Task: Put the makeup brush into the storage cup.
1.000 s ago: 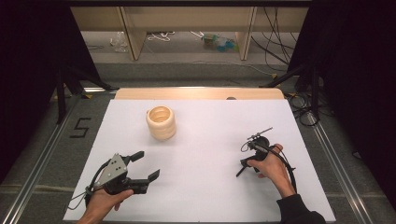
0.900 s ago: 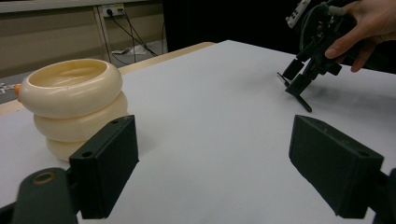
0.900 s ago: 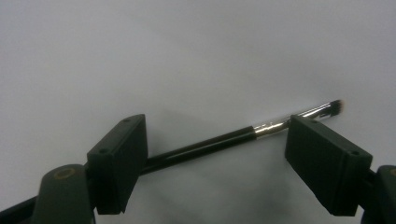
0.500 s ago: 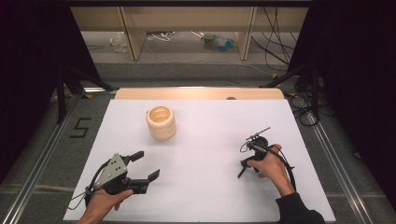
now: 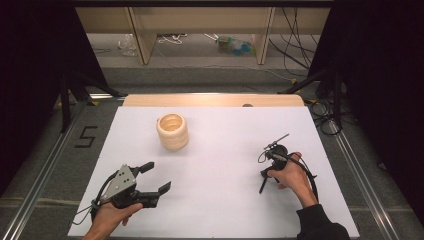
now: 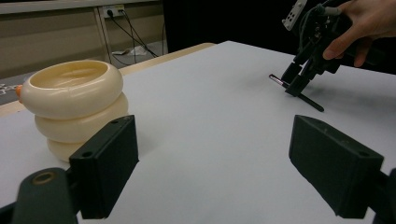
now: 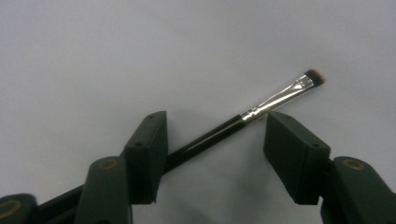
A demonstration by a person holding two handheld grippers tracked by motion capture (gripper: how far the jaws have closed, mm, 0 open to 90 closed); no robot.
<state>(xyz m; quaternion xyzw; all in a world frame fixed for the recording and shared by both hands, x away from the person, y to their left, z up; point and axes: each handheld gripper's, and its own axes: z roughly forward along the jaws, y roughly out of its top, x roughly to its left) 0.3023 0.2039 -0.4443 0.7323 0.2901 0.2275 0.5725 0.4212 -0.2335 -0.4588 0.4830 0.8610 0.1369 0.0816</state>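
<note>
High view, from the left: the left hand-held gripper (image 5: 152,182) lies low on the white surface (image 5: 225,150), its jaws spread wide with nothing between them, aimed toward the cream ringed holder (image 5: 173,131) standing upright farther back. To the right, the right hand-held gripper (image 5: 263,179) points steeply down over a small makeup brush (image 7: 243,116). In the right gripper view the brush lies flat on the surface, its handle crossing between the jaws; these have just been closing, but gaps remain on both sides, so nothing is pinched yet. The brush looks light, thin and stiff, likely to roll or skid; the black handle below the silver ferrule (image 7: 280,95) seems the best hold, sparing the soft bristles. Each hand wraps its gripper body, forearms low.
</note>
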